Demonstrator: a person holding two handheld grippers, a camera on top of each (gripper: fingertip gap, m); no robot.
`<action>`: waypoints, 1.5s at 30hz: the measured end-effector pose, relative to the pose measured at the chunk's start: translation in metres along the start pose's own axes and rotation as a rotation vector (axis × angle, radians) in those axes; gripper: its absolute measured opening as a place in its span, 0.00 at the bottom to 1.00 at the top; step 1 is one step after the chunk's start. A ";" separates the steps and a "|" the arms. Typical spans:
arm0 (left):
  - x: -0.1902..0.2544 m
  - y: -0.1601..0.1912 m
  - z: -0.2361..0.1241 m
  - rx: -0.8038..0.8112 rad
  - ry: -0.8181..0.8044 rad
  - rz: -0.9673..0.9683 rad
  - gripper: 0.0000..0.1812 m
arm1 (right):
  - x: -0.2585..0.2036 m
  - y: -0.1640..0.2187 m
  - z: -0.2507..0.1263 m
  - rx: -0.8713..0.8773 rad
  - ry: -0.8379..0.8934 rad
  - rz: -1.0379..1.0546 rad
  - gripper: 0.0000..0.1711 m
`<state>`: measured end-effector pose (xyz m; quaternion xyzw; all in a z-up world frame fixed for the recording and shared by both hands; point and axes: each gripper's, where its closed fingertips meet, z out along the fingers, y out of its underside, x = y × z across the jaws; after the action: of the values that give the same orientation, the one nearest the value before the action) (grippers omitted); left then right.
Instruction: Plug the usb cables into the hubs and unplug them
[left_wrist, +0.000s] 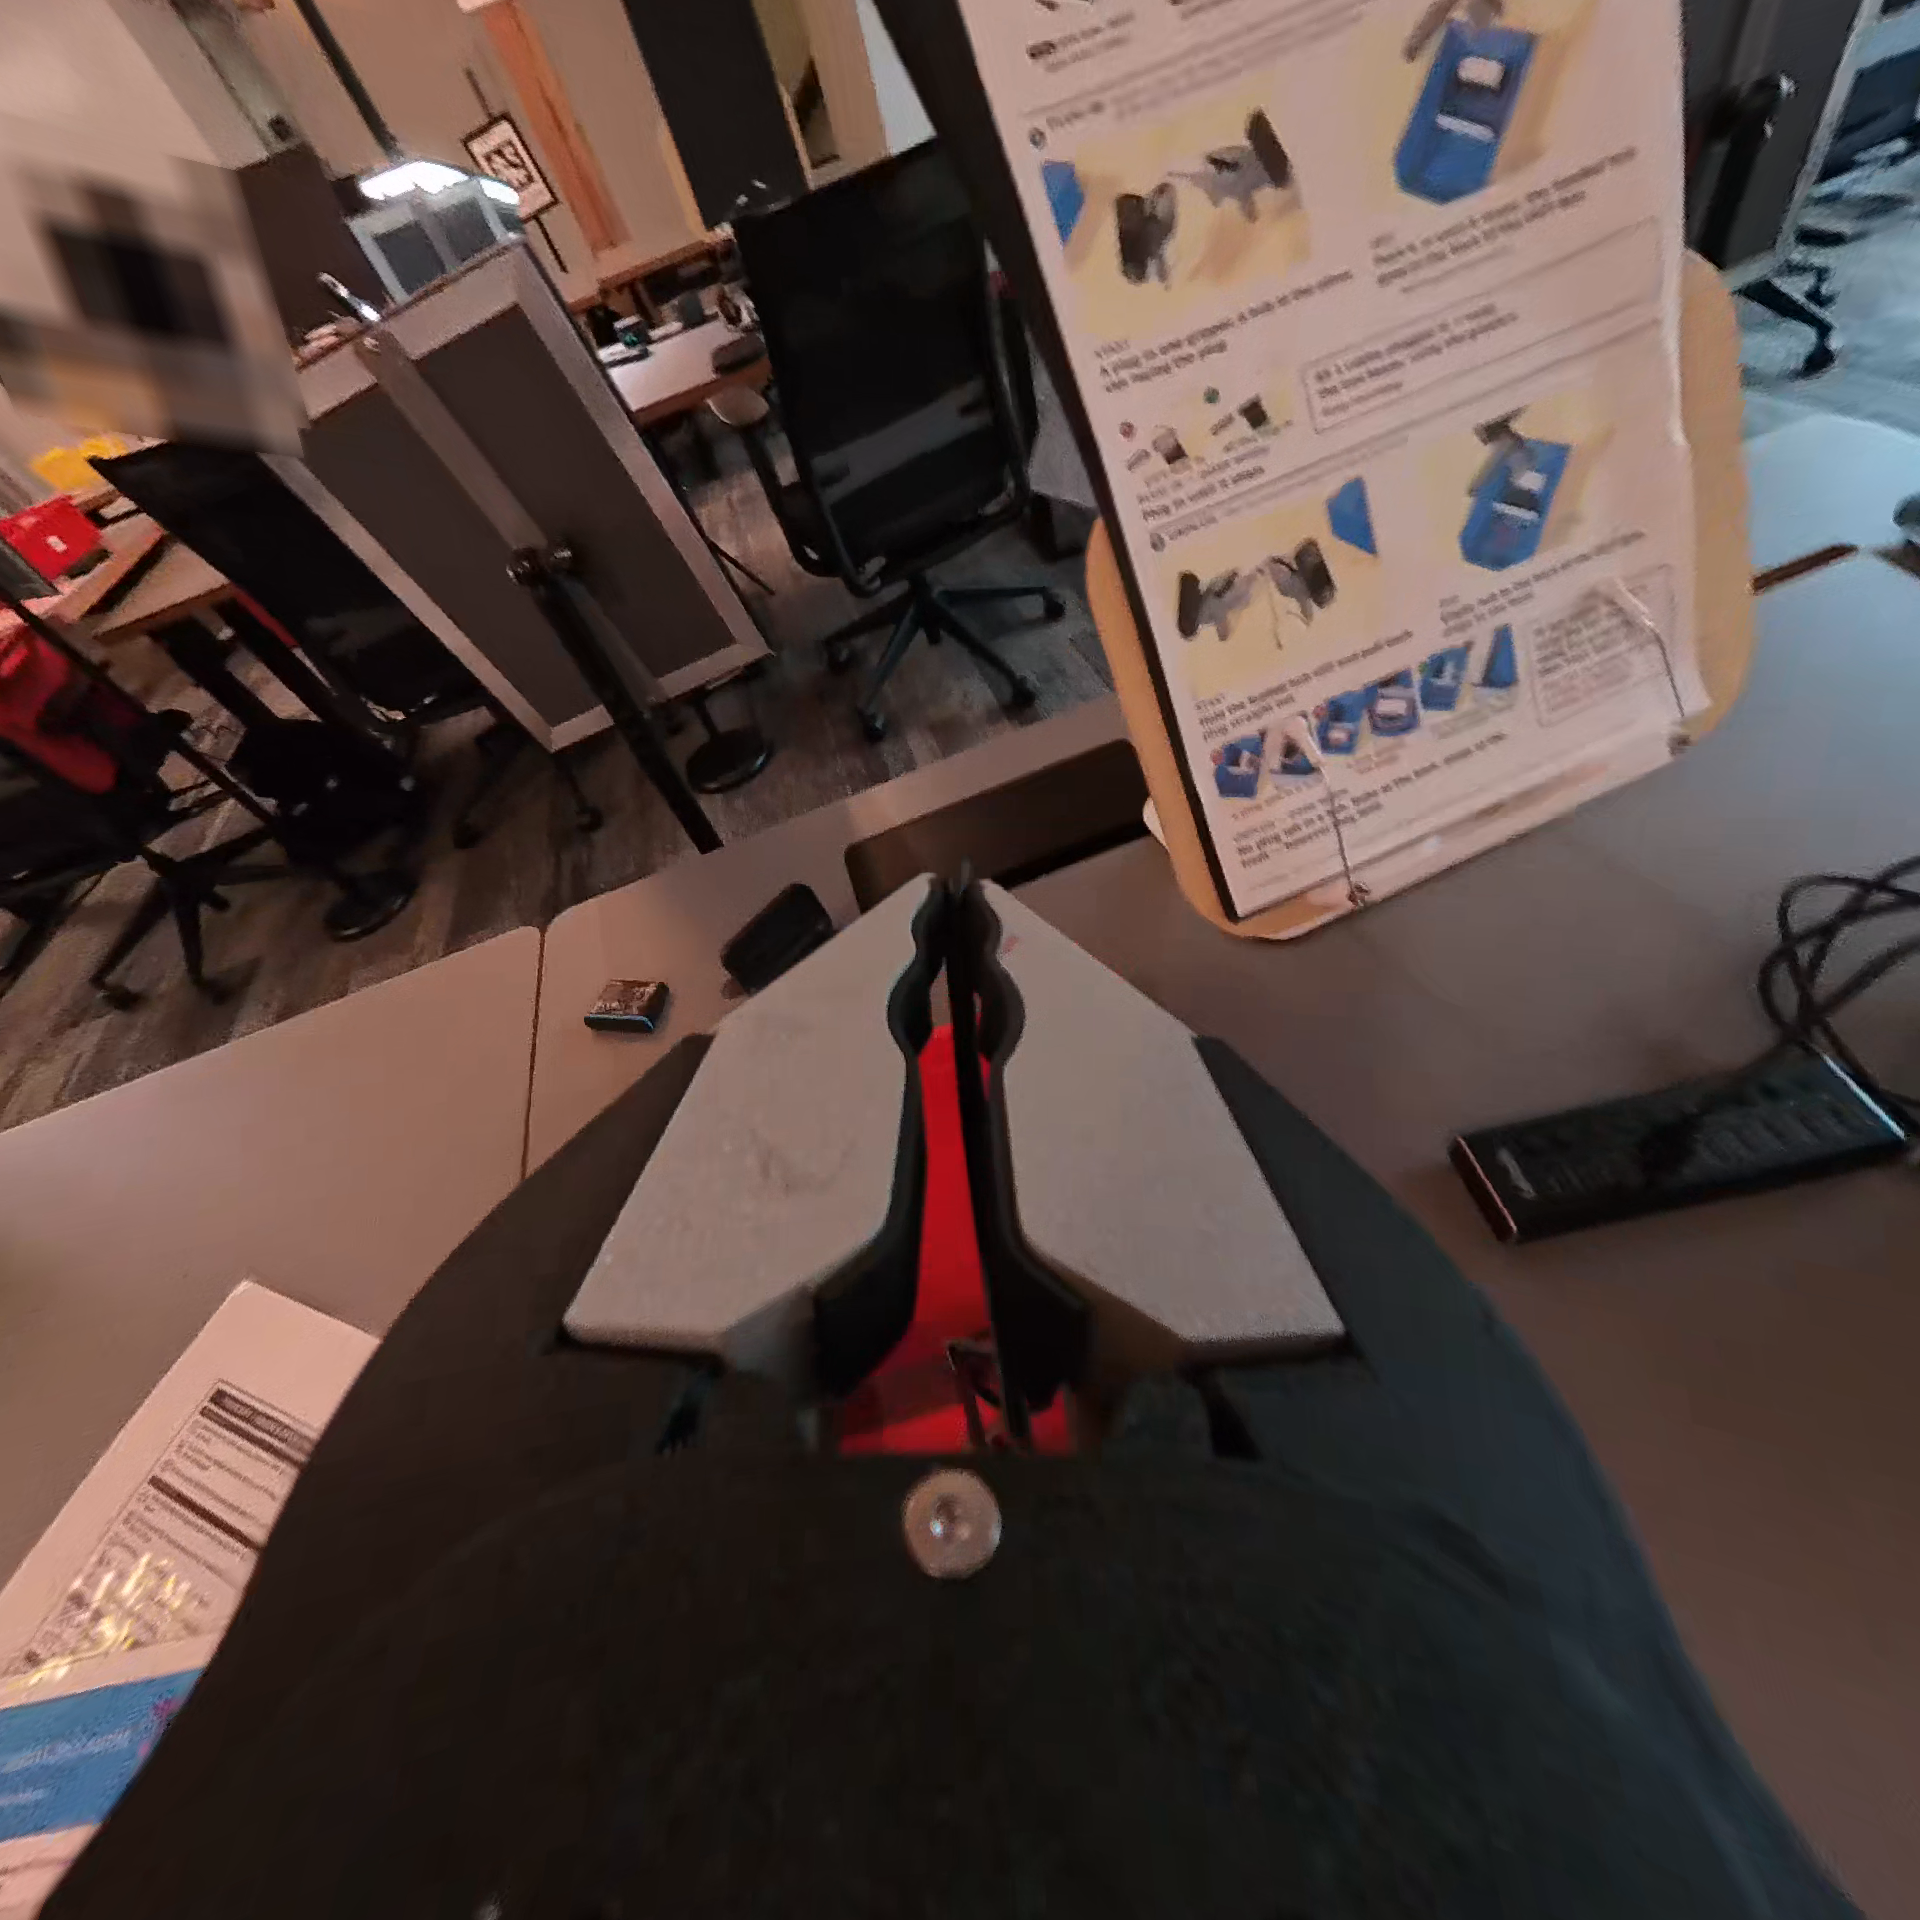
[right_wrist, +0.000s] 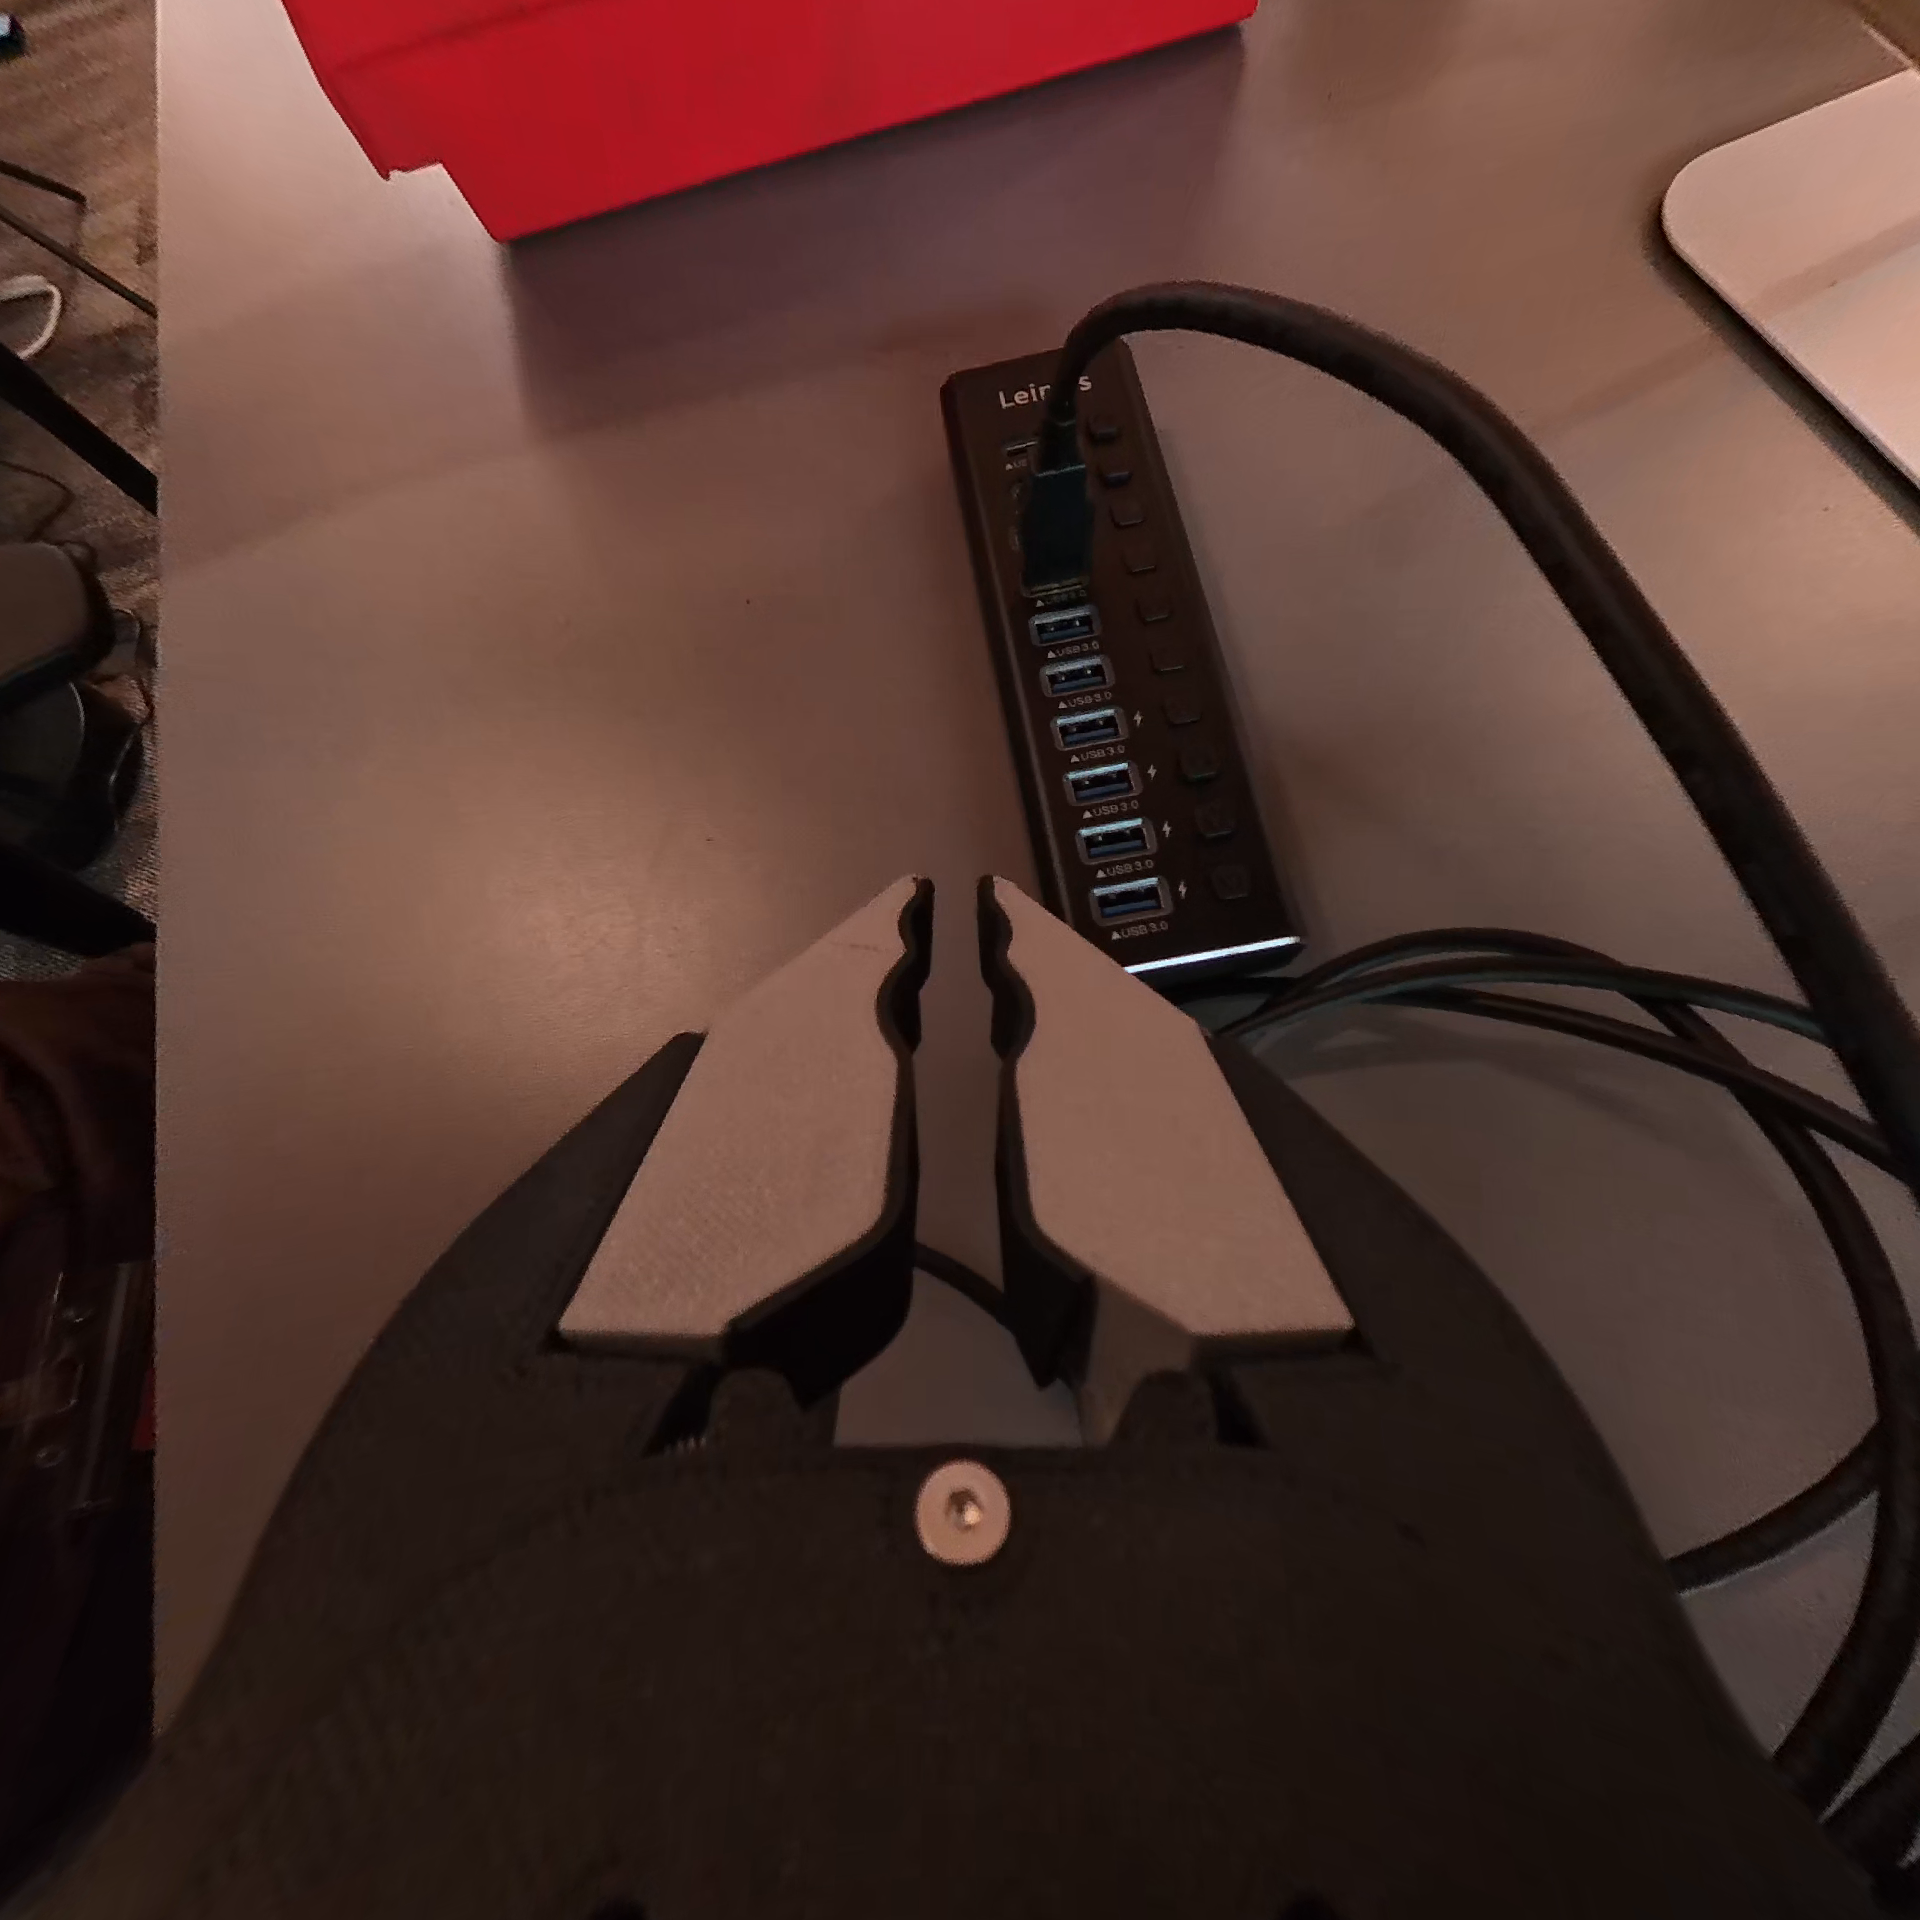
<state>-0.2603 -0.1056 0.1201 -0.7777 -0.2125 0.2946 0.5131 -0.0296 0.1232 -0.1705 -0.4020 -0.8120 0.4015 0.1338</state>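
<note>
Grey table (right_wrist: 582, 644), black USB hub (right_wrist: 1132, 727), coiled cables (right_wrist: 1621, 1018), red box (right_wrist: 790, 94)

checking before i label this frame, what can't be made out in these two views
- Left wrist view: what the shut left gripper pinches; only a thin dark edge shows between the fingers.
- Right wrist view: the far ports of the hub, covered by the black plug.
- Right wrist view: where the cables end, cut off by the right edge.
- Left wrist view: the instruction sheet, blurred.
</note>
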 end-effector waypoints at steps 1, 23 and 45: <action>-0.004 -0.004 0.003 0.015 -0.005 -0.019 0.00 | 0.000 0.000 0.000 -0.002 0.000 0.002 0.03; 0.046 0.139 0.056 -0.609 0.300 -0.032 0.17 | -0.002 0.004 0.003 -0.030 0.004 -0.020 0.03; 0.085 0.174 -0.080 -0.488 0.515 0.015 0.30 | 0.000 0.004 0.006 0.009 -0.033 0.010 0.01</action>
<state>-0.1387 -0.1721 -0.0367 -0.9277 -0.1346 0.0330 0.3467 -0.0308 0.1211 -0.1778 -0.3989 -0.8102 0.4124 0.1200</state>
